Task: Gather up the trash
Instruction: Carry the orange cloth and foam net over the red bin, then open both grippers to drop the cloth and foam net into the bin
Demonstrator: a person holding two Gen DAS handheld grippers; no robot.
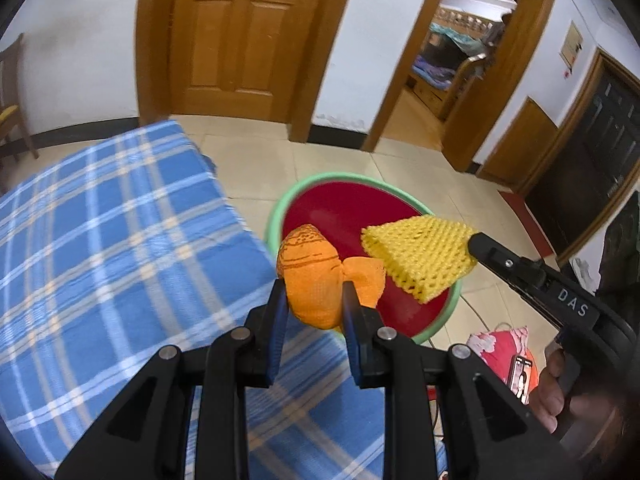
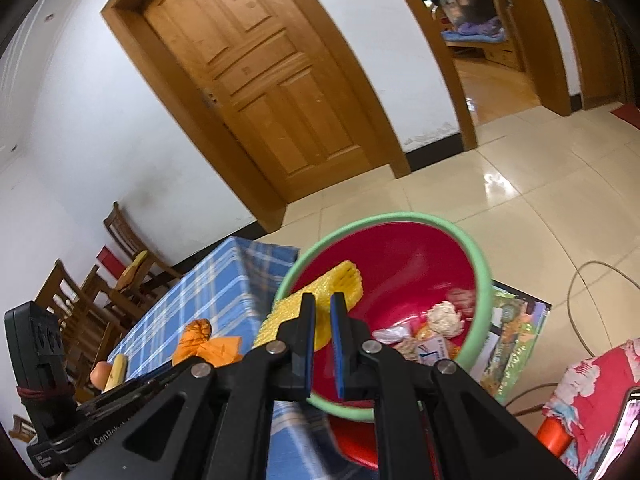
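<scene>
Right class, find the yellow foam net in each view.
Left wrist view: yellow foam net right of centre, over the red basin.
Right wrist view: yellow foam net centre, behind the right tool.
Shared landmark: the basin's green rim.

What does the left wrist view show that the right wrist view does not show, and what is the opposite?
Only the left wrist view shows the left tongs shut on the orange wrapper, and a phone at lower right.

Only the right wrist view shows trash already lying in the basin: a crumpled tissue and small packets. It also shows a banana on the table and wooden chairs.

Both show the red basin with its green rim, the yellow foam net held by the right tongs, the blue checked tablecloth and the wooden door.
</scene>
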